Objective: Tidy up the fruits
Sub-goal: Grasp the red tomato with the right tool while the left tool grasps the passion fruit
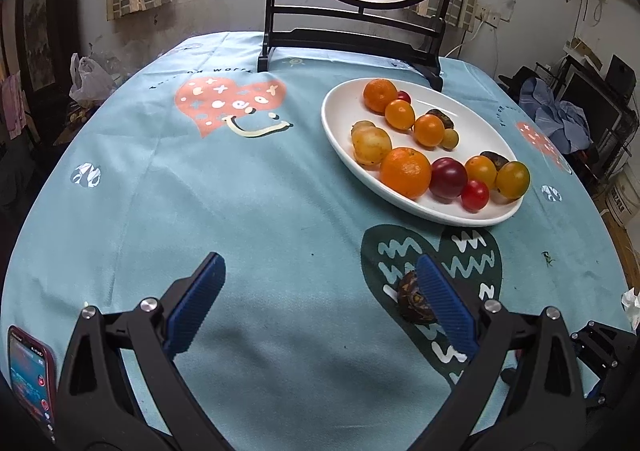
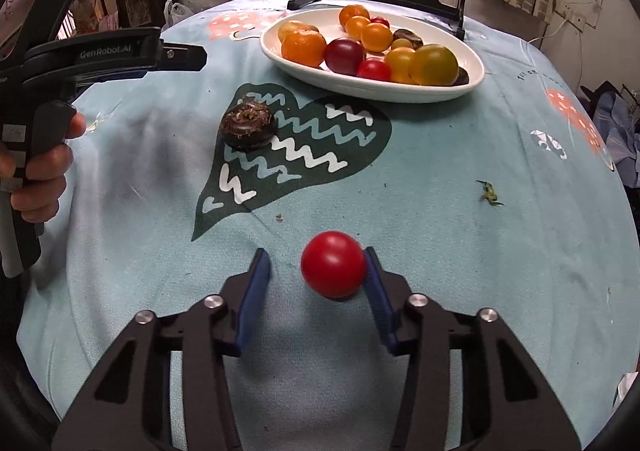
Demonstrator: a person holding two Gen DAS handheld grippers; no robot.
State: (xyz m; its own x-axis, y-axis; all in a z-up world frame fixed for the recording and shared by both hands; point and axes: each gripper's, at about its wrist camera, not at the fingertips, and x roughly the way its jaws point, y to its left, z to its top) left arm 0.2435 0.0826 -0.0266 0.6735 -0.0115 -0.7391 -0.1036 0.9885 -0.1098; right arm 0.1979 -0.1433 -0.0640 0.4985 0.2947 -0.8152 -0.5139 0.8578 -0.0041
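Observation:
A red cherry tomato (image 2: pixel 333 265) lies on the blue tablecloth between the fingers of my right gripper (image 2: pixel 315 253). It touches the right pad, and a gap shows at the left pad, so the jaws stand open around it. My left gripper (image 1: pixel 319 259) is wide open over bare cloth. A dark brown wrinkled fruit (image 1: pixel 410 295) sits just beyond its right finger, partly hidden by it. The same fruit (image 2: pixel 248 125) rests on the dark heart print in the right wrist view. A white oval plate (image 1: pixel 332 123) holds several oranges and tomatoes; it also shows as the plate (image 2: pixel 360 91) ahead of my right gripper.
A black wooden screen stand (image 1: pixel 352 39) rises behind the plate. A phone (image 1: pixel 30 367) lies at the near left edge. A green stem scrap (image 2: pixel 490 193) and a crumpled tissue (image 1: pixel 632 303) lie to the right. A hand (image 2: pixel 40 171) grips the left tool.

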